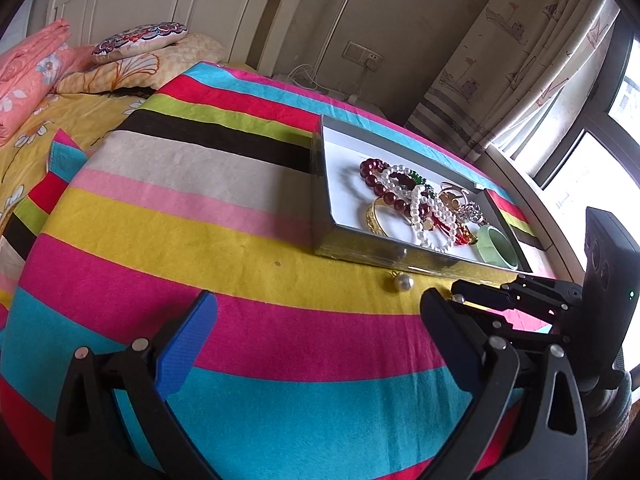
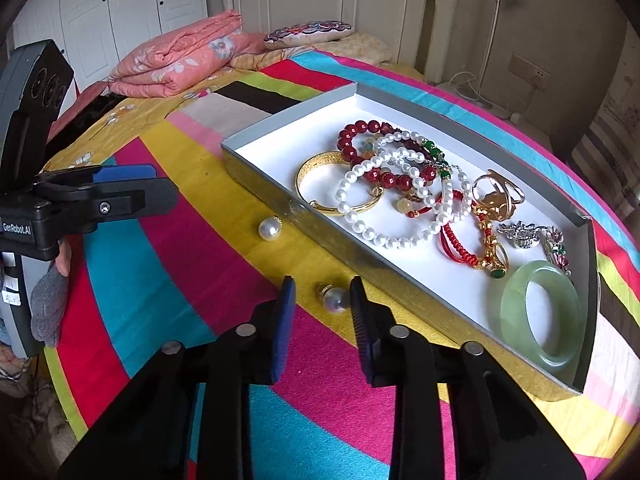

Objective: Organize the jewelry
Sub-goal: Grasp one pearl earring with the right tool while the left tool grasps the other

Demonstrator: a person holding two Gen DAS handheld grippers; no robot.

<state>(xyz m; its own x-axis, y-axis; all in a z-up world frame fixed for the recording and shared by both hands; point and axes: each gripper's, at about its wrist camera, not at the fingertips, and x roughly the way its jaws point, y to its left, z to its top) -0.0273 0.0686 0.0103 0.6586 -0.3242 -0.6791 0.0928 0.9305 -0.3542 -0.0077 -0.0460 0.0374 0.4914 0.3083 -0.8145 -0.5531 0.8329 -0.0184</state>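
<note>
A grey box point(image 2: 280, 200) with a white inside lies on the striped blanket and holds a pearl necklace point(image 2: 372, 200), red bead bracelet point(image 2: 360, 130), gold bangle point(image 2: 316, 168), green jade bangle point(image 2: 540, 312), rings and brooches. The box also shows in the left wrist view point(image 1: 360, 246). Two pearl earrings lie outside it: one point(image 2: 269, 229) to the left, one point(image 2: 335, 299) between the fingers of my right gripper point(image 2: 323, 300), which is open around it. My left gripper point(image 1: 320, 312) is open and empty; a pearl earring point(image 1: 403, 282) lies ahead of it.
The striped blanket point(image 1: 200, 208) covers a bed. Folded pink quilt point(image 2: 176, 60) and pillows point(image 1: 140, 38) lie at the headboard. A curtain point(image 1: 520, 60) and window are on the right, a wall socket with cables point(image 1: 362, 54) behind the bed.
</note>
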